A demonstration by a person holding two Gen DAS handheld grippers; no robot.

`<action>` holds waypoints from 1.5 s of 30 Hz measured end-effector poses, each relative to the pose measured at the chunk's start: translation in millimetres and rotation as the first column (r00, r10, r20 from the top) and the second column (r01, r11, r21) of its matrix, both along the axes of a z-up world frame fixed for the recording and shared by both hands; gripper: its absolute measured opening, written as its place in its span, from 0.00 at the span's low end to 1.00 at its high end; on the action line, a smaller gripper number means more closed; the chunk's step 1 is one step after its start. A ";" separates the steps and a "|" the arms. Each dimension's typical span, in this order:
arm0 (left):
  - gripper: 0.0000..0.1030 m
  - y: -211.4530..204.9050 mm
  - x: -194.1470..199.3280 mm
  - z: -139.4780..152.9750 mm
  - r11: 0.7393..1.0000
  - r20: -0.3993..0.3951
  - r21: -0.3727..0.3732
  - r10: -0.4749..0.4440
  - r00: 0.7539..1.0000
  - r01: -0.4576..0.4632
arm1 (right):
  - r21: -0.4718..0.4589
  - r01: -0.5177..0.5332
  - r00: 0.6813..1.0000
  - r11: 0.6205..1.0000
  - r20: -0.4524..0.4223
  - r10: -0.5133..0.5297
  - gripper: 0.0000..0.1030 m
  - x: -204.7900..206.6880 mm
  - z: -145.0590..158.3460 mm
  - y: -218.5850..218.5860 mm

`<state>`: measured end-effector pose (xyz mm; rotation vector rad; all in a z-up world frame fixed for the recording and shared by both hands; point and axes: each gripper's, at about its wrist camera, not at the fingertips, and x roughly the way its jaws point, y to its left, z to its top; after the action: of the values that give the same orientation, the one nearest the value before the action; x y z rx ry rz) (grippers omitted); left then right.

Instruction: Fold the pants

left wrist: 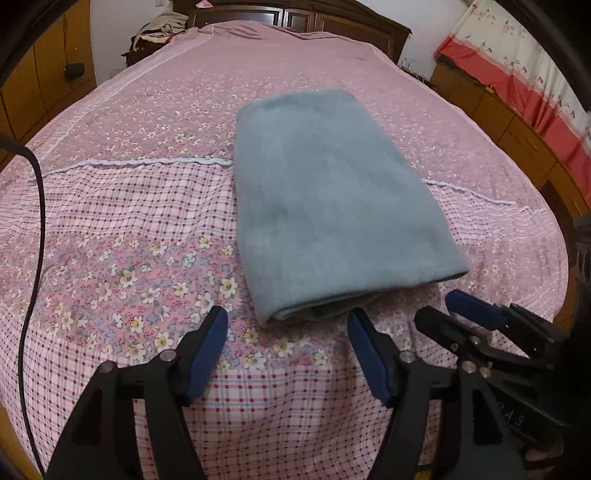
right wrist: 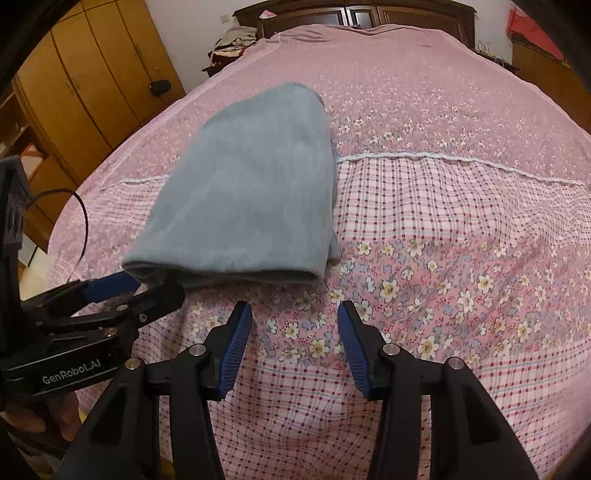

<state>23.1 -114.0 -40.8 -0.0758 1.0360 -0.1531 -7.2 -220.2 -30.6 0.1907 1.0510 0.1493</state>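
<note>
The grey-blue pants (left wrist: 332, 206) lie folded into a thick rectangle on the pink floral bedspread (left wrist: 129, 206). They also show in the right wrist view (right wrist: 243, 199), left of centre. My left gripper (left wrist: 288, 317) is open and empty, just in front of the pants' near folded edge. My right gripper (right wrist: 295, 310) is open and empty, in front of and right of the pants' near edge. The right gripper also shows in the left wrist view (left wrist: 439, 306), and the left gripper in the right wrist view (right wrist: 155, 284), close to the pants' near left corner.
The bed has a dark wooden headboard (right wrist: 354, 14) at the far end. Wooden wardrobes (right wrist: 96, 77) stand on the left, a cabinet with a red and white cloth (left wrist: 517, 77) on the right. A black cable (left wrist: 33, 236) hangs at the left.
</note>
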 end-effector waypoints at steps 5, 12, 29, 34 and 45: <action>0.69 -3.4 0.8 -1.5 1.000 -0.002 0.005 0.004 1.000 -0.004 | -0.002 -0.002 1.000 1.000 -0.004 0.002 0.49 0.2 -0.6 -1.5; 0.69 3.1 -11.2 1.0 1.000 -0.002 -0.006 0.007 1.000 -0.007 | 0.010 0.001 1.000 1.000 -0.007 -0.001 0.49 2.5 -2.2 -1.0; 0.69 3.5 -14.6 7.1 1.000 -0.005 -0.003 0.005 1.000 -0.005 | 0.019 0.004 1.000 1.000 -0.014 -0.004 0.49 0.5 -3.9 1.9; 0.69 1.9 -14.3 6.7 1.000 -0.003 0.003 0.007 1.000 -0.007 | 0.024 0.006 1.000 1.000 -0.016 -0.006 0.49 0.6 -4.0 1.2; 0.69 0.6 -15.2 6.2 1.000 0.000 -0.005 0.002 1.000 -0.002 | 0.030 0.012 1.000 0.999 -0.018 -0.011 0.49 -0.8 -1.9 0.3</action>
<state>7.9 -113.4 -34.6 -0.0811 1.0358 -0.1535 -8.0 -219.8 -32.5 0.2256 1.0659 0.1536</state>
